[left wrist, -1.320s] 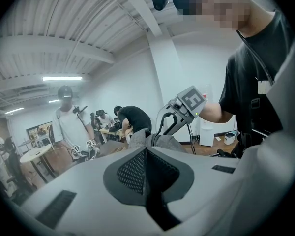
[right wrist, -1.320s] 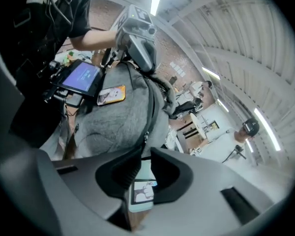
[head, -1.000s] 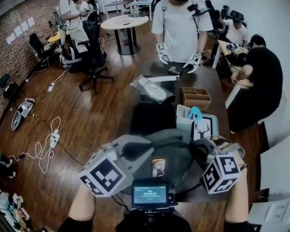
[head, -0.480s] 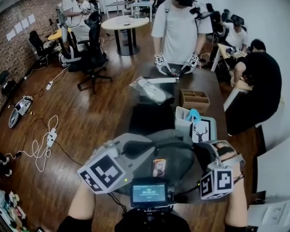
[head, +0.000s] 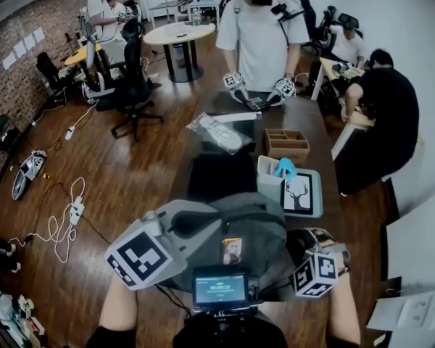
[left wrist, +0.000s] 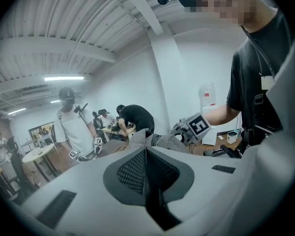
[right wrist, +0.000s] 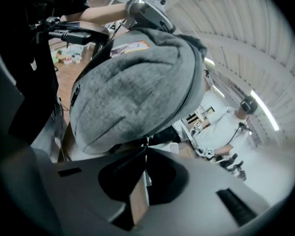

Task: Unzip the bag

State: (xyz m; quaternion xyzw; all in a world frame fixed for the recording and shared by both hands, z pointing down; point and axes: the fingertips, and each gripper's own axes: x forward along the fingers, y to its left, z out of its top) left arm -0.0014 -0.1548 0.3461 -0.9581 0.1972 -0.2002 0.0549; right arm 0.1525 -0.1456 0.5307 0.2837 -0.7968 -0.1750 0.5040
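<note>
Grey backpack (head: 254, 223) sat on dark counter (head: 217, 172), left tool (left wrist: 146, 151) clamped its fabric, right tool (right wrist: 146, 149) closed at its edge, wood floor (head: 130, 172) beyond.

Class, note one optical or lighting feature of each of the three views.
Head view: fisheye curves the brick wall. Left gripper view: dark circular vignette, glaring ceiling light, mosaic over a face. Right gripper view: same vignette; the close grey bag bulges.

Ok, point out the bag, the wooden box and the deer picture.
bag (head: 257, 220): head view, on its grey top fabric.
wooden box (head: 286, 154): head view, on its near wall.
deer picture (head: 297, 193): head view, on the deer print itself.
</note>
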